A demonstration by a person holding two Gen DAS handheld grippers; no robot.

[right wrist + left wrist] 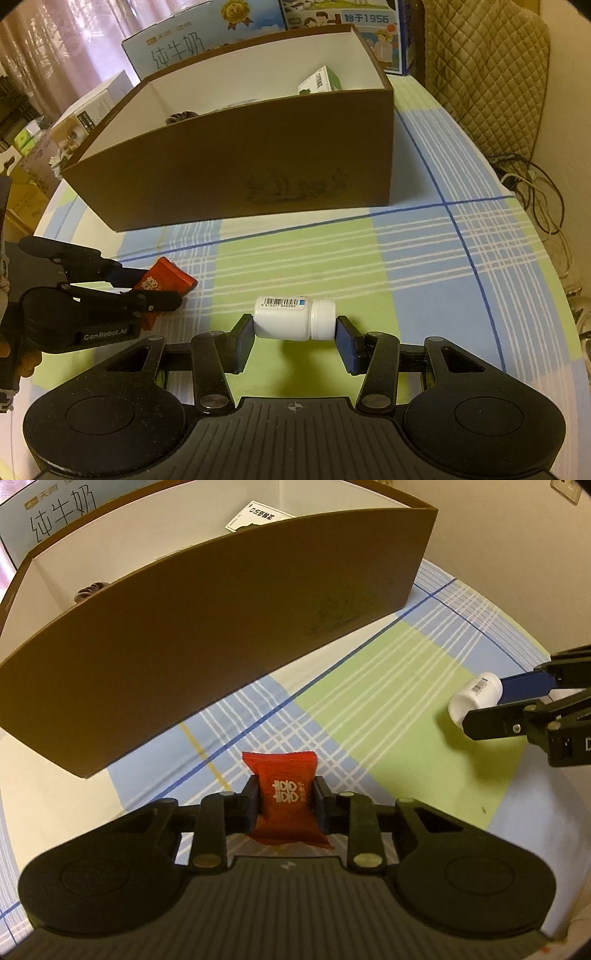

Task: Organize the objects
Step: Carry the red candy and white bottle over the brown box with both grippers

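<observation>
Your left gripper (pixel 285 800) was clenched on the red packet (pixel 286 794), its pads pinching the soft wrapper at the middle, low over the checked cloth (pixel 369 686) just in front of the brown box (pixel 221 627). Your right gripper (pixel 294 330) had the white bottle (pixel 293 319) lying crosswise between its pads, base against one and cap against the other, apparently gripped end to end. That grip looked the riskier one: the cap is round and smooth, so a tilt on the lift could have let the bottle pivot or slide out. The packet could have crumpled and slipped if dragged. The box's near wall stood tall between both loads and the open interior, so a low approach would have struck its rim. Inside, a small white carton (pixel 319 83) sat toward the right end and a dark pinecone-like object (pixel 181 118) toward the left, leaving the middle free. The two grippers sat near each other, with room to the right.
</observation>
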